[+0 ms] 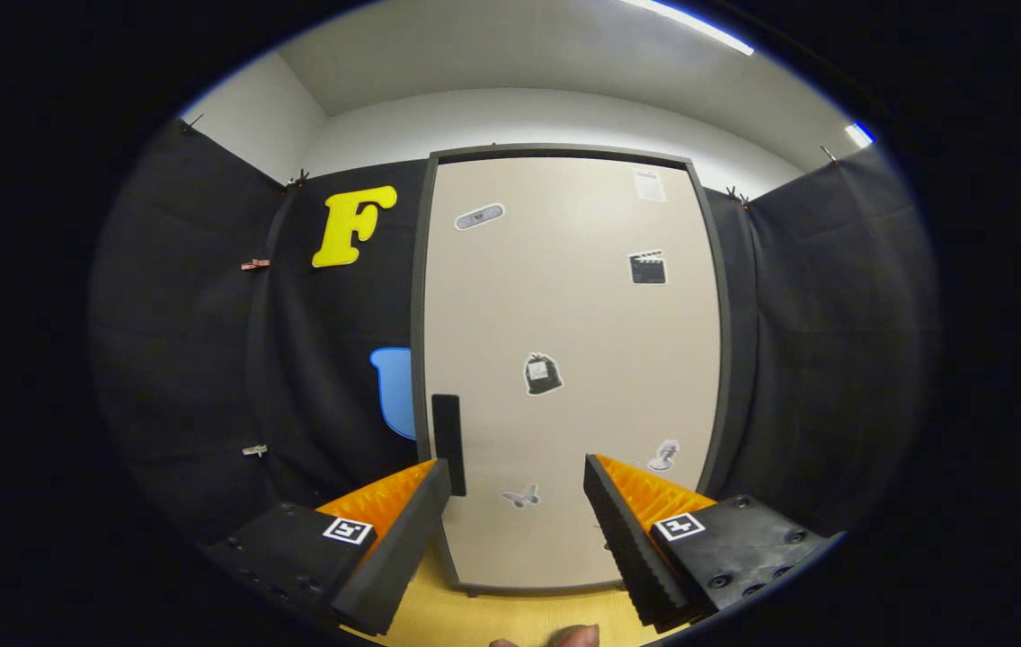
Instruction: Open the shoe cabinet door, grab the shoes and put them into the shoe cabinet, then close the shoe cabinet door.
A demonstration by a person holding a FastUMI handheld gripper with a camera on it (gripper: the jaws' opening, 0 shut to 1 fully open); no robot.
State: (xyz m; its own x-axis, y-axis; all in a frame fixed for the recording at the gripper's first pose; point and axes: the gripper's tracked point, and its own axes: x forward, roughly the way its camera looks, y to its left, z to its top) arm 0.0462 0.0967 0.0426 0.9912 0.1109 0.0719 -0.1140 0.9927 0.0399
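- Beige, flat and closed, the shoe cabinet door stands upright on the wooden floor, straight ahead of the claw.
- Claw is released, fingers spread wide, gripping nothing.
- Dark handle sits on the door's left edge, just beyond the left finger tip.
- Judgement: the panel looks stiff and light; the narrow, rigid handle is the place to pinch, then pull outward.

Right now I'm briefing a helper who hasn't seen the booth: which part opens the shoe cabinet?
Find the tall beige cabinet door ahead of the open gripper. Low on its left edge sits the handle, a plain black upright bar just above the left fingertip, unlike the small picture stickers scattered across the door.
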